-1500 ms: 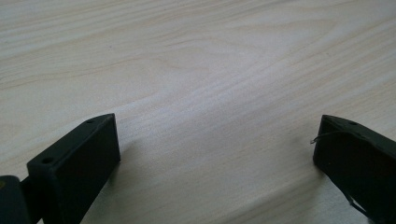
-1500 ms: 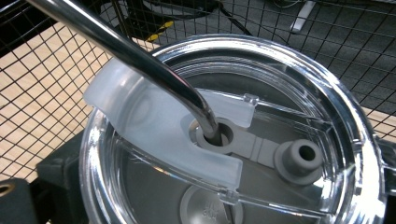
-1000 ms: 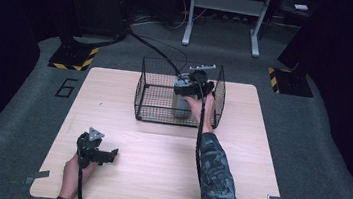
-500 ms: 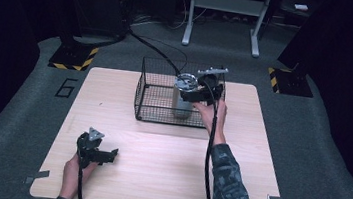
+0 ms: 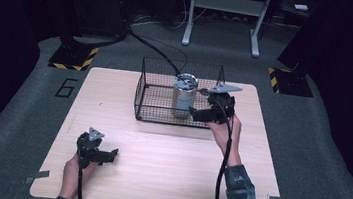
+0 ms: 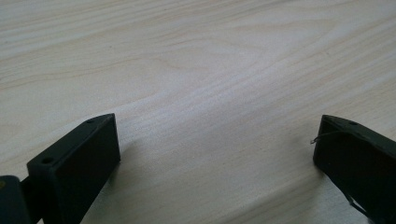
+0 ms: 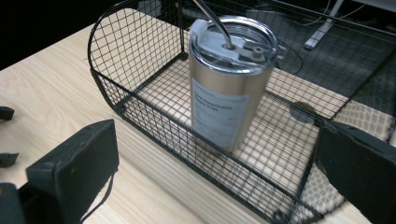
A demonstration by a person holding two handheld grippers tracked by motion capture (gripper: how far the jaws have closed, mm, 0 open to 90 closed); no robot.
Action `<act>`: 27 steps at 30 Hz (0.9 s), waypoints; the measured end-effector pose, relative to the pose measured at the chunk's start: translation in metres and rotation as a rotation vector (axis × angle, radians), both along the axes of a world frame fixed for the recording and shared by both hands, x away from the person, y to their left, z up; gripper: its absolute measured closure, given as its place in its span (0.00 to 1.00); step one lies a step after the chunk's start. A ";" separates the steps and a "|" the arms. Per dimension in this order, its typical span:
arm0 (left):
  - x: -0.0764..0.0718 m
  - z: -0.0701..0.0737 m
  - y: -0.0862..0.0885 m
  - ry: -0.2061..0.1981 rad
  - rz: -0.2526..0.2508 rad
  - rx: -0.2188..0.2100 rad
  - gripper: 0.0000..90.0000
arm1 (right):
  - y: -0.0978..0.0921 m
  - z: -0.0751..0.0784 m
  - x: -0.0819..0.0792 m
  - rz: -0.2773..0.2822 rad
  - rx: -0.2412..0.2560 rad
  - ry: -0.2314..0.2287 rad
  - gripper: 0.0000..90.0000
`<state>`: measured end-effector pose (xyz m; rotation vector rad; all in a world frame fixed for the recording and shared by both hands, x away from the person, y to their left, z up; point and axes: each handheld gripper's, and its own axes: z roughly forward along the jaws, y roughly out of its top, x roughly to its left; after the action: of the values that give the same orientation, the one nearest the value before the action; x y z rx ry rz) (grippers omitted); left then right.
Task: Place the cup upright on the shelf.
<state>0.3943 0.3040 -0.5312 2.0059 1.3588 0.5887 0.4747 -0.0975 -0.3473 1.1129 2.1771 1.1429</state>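
Note:
A steel tumbler [image 5: 184,95] with a lid and a straw stands upright inside a black wire basket [image 5: 147,91] at the back middle of the table. My right gripper [image 5: 201,114] hangs open just outside the basket's front right corner, pointing at the tumbler without touching it. In the right gripper view the tumbler [image 7: 229,79] and the basket [image 7: 140,60] lie beyond the wide-apart jaws of the right gripper [image 7: 215,135]. My left gripper [image 5: 108,154] rests near the front left of the table. In its own view the left gripper [image 6: 217,135] is open over bare wood.
The light wooden table [image 5: 167,164] has free room in front of the basket and on both sides. Around the table is dark carpet, with a metal stand [image 5: 224,14] and cables behind it.
My right gripper has drawn back from above the tumbler, to the right and toward the person, and now sits lower outside the basket. The tumbler and the left gripper have stayed put.

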 end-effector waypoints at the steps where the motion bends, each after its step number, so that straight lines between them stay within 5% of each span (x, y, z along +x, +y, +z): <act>1: 0.000 0.000 0.000 0.000 0.000 0.000 0.00 | -0.005 -0.001 -0.005 -0.001 0.001 -0.003 0.00; 18: 0.000 0.000 0.000 0.001 -0.001 0.001 0.00 | -0.080 -0.044 -0.052 -0.119 -0.015 0.015 0.00; 27: 0.000 0.000 0.000 0.000 0.001 -0.001 0.00 | -0.122 -0.092 -0.080 -0.226 -0.009 0.075 0.00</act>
<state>0.3943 0.3039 -0.5313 2.0048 1.3592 0.5888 0.3943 -0.2196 -0.4398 1.3778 2.0449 1.0057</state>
